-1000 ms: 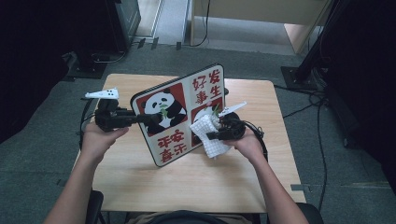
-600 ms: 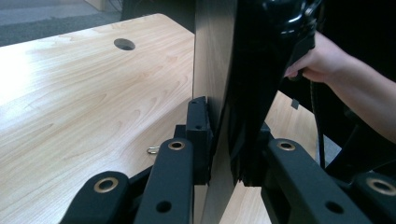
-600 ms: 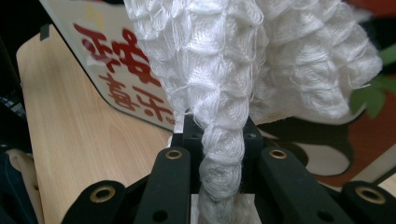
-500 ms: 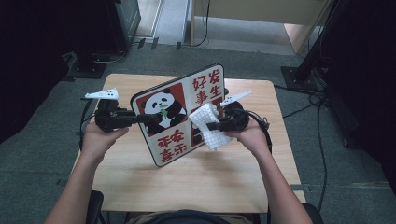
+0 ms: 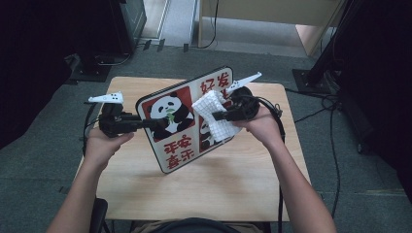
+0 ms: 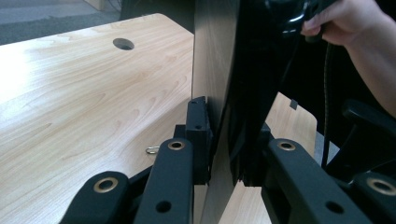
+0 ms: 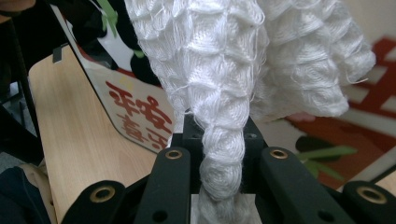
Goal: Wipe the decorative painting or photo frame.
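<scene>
A square panda board (image 5: 176, 148) with red characters stands tilted on edge over the wooden table (image 5: 204, 189). My left gripper (image 5: 158, 124) is shut on its left edge; in the left gripper view the board (image 6: 217, 70) runs edge-on between the jaws of that gripper (image 6: 224, 140). My right gripper (image 5: 216, 115) is shut on a white waffle cloth (image 5: 209, 104), which lies against the board's upper right face. In the right gripper view the twisted cloth (image 7: 219, 70) rises from that gripper (image 7: 219, 140), with the board (image 7: 140, 112) behind it.
The table has a round cable hole (image 6: 123, 44), and a small metal ring (image 6: 152, 150) lies on it. Cables trail off the table's right side (image 5: 279, 109). Dark equipment stands (image 5: 335, 53) and grey floor surround the table.
My right gripper has moved up and away across the board's face, taking the cloth from the lower right panel toward the top. The left gripper and the board have stayed put.
</scene>
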Demonstrator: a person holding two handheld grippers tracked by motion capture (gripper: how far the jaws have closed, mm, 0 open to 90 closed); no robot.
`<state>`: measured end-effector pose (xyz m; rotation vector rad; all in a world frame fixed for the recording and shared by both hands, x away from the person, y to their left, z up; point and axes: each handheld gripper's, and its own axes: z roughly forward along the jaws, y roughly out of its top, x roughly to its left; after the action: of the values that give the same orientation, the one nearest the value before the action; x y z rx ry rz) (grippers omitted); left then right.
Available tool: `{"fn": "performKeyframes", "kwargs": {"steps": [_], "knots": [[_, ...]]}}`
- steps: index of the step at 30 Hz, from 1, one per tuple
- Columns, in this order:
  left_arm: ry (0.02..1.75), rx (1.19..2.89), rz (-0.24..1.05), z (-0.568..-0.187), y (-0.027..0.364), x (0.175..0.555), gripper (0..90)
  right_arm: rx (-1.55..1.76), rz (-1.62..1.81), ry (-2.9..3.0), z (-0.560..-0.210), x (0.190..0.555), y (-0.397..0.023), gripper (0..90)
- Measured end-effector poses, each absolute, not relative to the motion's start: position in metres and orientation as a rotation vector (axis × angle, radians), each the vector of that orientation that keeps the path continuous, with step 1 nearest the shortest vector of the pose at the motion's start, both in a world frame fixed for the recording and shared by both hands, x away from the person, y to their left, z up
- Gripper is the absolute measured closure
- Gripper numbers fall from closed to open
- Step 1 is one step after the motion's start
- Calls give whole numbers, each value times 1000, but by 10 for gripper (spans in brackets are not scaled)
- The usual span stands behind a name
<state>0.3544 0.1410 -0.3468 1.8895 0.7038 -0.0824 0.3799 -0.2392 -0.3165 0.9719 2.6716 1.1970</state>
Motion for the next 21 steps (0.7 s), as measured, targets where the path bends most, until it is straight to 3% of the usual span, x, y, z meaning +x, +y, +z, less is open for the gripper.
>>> {"fn": "performKeyframes", "kwargs": {"steps": [15,21], "knots": [[707,1893,-95,-347,141,356,782,902,1236,2621,-252,399,-203,793],[698,1890,-99,-347,142,357,781,867,1215,2635,-248,404,-185,792]]}}
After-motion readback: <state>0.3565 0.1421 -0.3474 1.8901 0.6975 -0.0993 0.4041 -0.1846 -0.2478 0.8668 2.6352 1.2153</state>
